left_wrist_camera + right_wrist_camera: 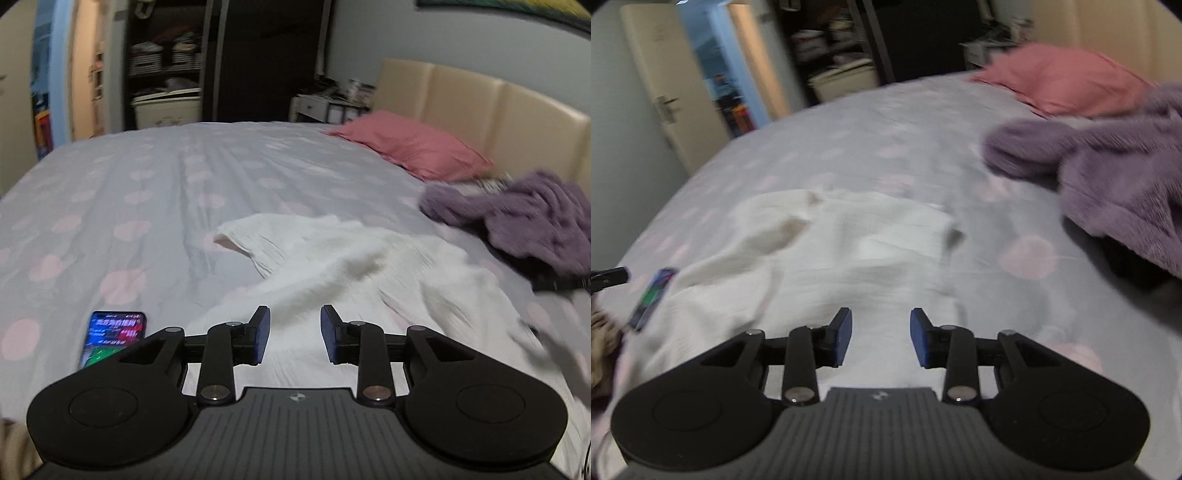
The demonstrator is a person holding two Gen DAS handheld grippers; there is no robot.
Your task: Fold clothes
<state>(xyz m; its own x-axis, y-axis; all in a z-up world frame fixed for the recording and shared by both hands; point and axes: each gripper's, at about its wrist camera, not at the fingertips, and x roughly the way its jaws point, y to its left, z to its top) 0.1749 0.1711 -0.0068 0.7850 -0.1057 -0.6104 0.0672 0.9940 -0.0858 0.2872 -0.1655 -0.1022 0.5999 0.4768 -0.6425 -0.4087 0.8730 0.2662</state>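
A bed under a pale grey sheet with pink dots fills both my views, its cream padded headboard at the upper right of the left wrist frame. The white garment I am folding lies spread and rumpled across the lower middle of both frames, directly ahead of my two grippers, one short sleeve pointing toward the frame's left. A crumpled purple fleece garment sits on the sheet at the right edge, well apart from the white one. A pink pillow rests against the headboard in the upper right. A lit phone lies on the sheet at the lower left, just beside the white fabric. My left gripper hovers over the white cloth with its blue pads parted and nothing between them. My right gripper likewise has its pads spread apart, empty, above the same garment.
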